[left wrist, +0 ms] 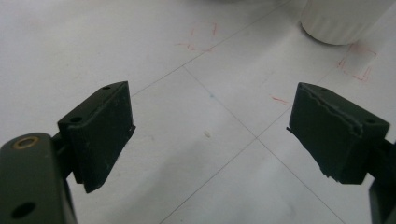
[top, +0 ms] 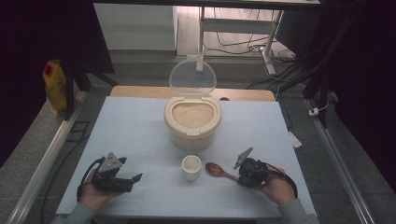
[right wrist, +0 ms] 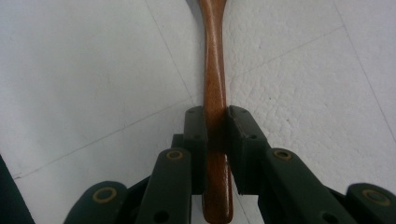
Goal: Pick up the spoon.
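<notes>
A brown wooden spoon lies on the white table, bowl toward a small white cup. My right gripper is shut on the spoon's handle; in the right gripper view both black pads press its sides, and the spoon rests on the table. My left gripper sits at the front left, held level and pointing right; its jaws stand wide apart over bare table in the left gripper view, nothing between them. Behind the cup stands a cream rice bin full of rice, its clear lid raised upright.
The cup's ribbed base shows at the top right of the left gripper view. Thin lines and red marks cross the table sheet. A yellow bag stands off the table at far left. A desk frame and cables lie beyond.
</notes>
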